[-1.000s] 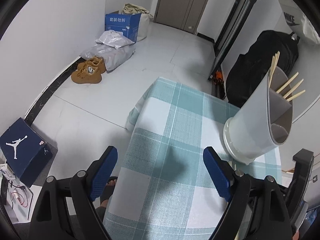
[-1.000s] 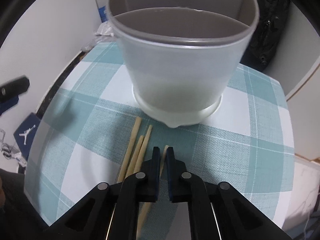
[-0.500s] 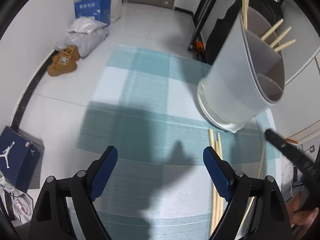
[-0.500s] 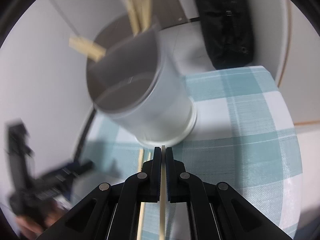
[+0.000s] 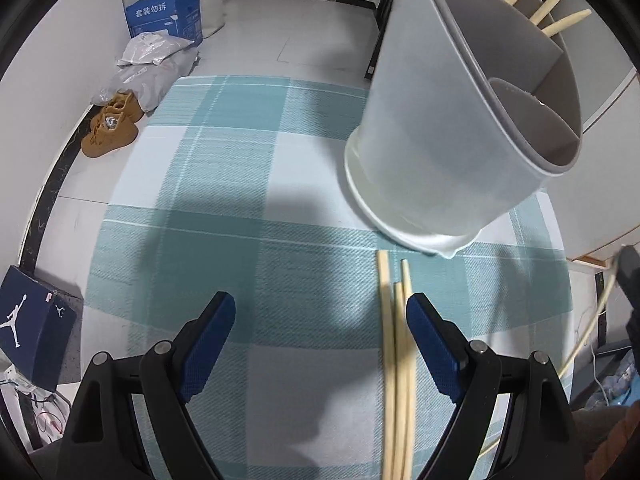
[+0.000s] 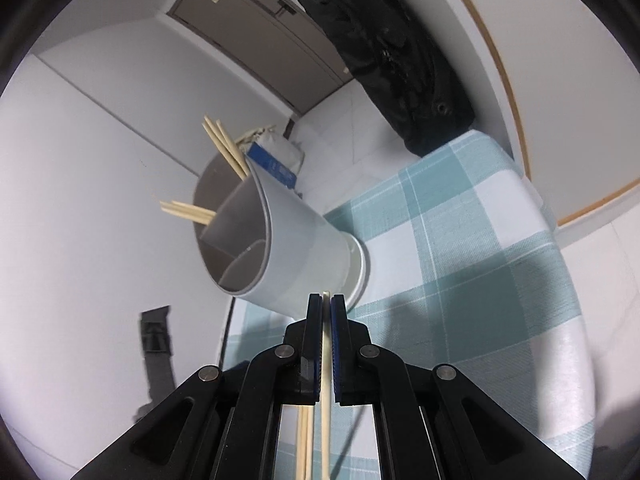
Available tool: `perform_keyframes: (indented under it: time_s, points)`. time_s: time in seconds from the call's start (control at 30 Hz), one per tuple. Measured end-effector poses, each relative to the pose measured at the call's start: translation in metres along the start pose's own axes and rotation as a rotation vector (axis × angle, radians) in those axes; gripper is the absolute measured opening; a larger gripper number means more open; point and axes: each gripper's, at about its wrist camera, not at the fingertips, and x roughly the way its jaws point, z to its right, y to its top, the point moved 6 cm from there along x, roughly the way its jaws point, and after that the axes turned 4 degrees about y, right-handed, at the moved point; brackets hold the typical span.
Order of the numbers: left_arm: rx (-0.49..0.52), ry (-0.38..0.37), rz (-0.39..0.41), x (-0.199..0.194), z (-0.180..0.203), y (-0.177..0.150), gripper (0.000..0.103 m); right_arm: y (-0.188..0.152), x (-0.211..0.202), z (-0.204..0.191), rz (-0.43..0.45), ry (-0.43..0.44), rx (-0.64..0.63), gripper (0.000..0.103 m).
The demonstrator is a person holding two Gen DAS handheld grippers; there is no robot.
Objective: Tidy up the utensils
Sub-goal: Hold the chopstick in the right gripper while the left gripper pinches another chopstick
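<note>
My right hand-held gripper [image 6: 326,306] was pinching one chopstick [image 6: 325,360] near its tip, so I judged it could swivel and miss the divided holder [image 5: 460,132] standing just beyond. My left hand-held gripper [image 5: 320,324] hung spread, gripping nothing, over three loose chopsticks [image 5: 394,360] on the teal-checked tabletop [image 5: 240,200]. Shoes [image 5: 110,130] and boxes [image 5: 164,12] cluttered the pale floor.
</note>
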Motion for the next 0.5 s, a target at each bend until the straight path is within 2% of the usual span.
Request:
perform_keyframes:
  time_s: [0.3, 0.4, 0.5]
  points:
    - [-0.012, 0.058, 0.007, 0.009, 0.003, 0.006, 0.084, 0.011, -0.024, -0.007, 0.045, 0.029, -0.062, 0.003]
    - [-0.006, 0.069, 0.004, 0.01, 0.003, 0.006, 0.079, 0.011, -0.022, -0.007, 0.037, 0.038, -0.059, 0.003]
    - [0.005, 0.09, 0.007, 0.01, 0.007, 0.006, 0.078, 0.01, -0.022, -0.007, 0.035, 0.041, -0.062, 0.003]
